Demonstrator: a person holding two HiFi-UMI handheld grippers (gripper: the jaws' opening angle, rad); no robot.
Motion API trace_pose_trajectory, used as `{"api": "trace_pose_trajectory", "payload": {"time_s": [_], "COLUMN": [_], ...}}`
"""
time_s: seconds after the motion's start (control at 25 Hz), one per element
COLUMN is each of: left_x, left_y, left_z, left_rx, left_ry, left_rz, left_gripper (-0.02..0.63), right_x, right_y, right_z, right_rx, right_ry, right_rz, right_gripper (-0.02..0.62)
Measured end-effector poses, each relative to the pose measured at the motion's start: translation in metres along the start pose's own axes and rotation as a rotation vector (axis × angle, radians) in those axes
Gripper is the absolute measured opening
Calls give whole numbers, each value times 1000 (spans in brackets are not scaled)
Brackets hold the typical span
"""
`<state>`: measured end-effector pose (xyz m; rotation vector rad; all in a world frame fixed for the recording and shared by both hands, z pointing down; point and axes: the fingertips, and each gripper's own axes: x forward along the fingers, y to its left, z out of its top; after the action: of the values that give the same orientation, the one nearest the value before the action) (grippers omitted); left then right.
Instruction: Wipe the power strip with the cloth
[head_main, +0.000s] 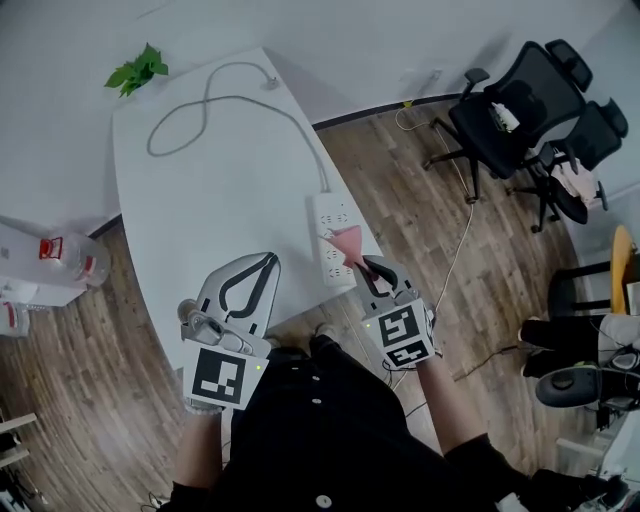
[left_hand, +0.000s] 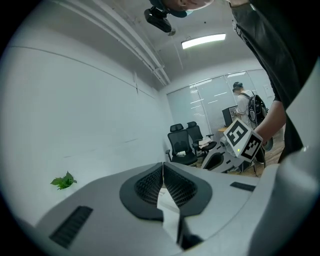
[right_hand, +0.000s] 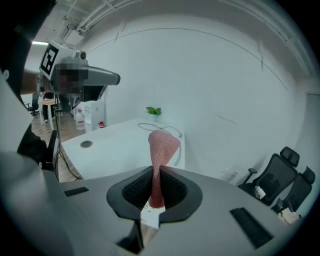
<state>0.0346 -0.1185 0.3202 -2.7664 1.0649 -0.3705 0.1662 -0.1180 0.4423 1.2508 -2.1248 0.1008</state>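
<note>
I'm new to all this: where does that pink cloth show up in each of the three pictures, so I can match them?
Head view: the pink cloth is right of centre, over the power strip, pinched by the right gripper.
Left gripper view: not in it.
Right gripper view: the pink cloth is dead centre, standing up from between the shut jaws.
Shared landmark: the green leaves show in all three.

cloth (head_main: 347, 245) over power strip (head_main: 328, 215) on table (head_main: 220, 190), cable (head_main: 200, 105) behind, plant (head_main: 137, 70) beyond
</note>
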Motion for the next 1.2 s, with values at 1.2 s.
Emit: {"api": "trace_pose_trajectory", "payload": {"time_s": [1.2], "left_x": [4], "left_y": [-18], "left_z": [13], "left_rx": [30], "left_ry": [-43], "left_rz": [-95], "left_gripper": [18], "right_x": [-59], "right_y": [-6], "right_z": [59], "right_rx": [47], "right_ry": [-151], "right_rz": [-117], "right_gripper": [48]}}
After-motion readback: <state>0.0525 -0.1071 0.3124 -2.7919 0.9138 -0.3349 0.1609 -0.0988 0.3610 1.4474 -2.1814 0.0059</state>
